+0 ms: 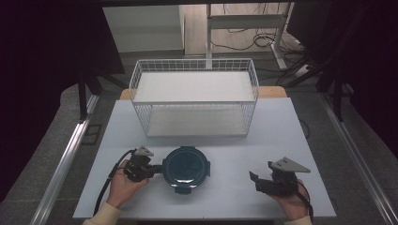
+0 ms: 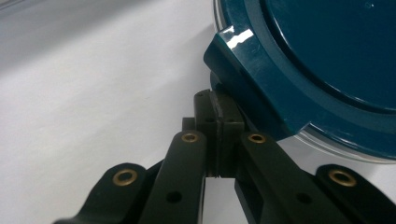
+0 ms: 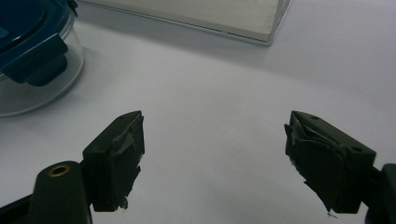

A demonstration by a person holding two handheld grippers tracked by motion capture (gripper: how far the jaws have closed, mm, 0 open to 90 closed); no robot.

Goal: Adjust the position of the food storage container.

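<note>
A round clear container with a dark teal clip-on lid (image 1: pixel 186 168) stands on the white table, near the front and left of centre. My left gripper (image 1: pixel 159 169) lies level at its left side, jaws shut with nothing between the pads. In the left gripper view the gripper's tip (image 2: pixel 218 116) sits right under a lid clip (image 2: pixel 238 51); whether it touches the clip I cannot tell. My right gripper (image 1: pixel 256 180) rests at the front right, apart from the container, and points left. Its jaws (image 3: pixel 215 144) are open over bare table, with the container (image 3: pixel 32 51) farther off at the left.
A white wire rack (image 1: pixel 136 75) with two shelves stands at the back of the table (image 1: pixel 281 126); its lower board (image 3: pixel 210 14) lies ahead of the right gripper. Bare table stretches between the container and the right gripper. Cables lie on the floor behind.
</note>
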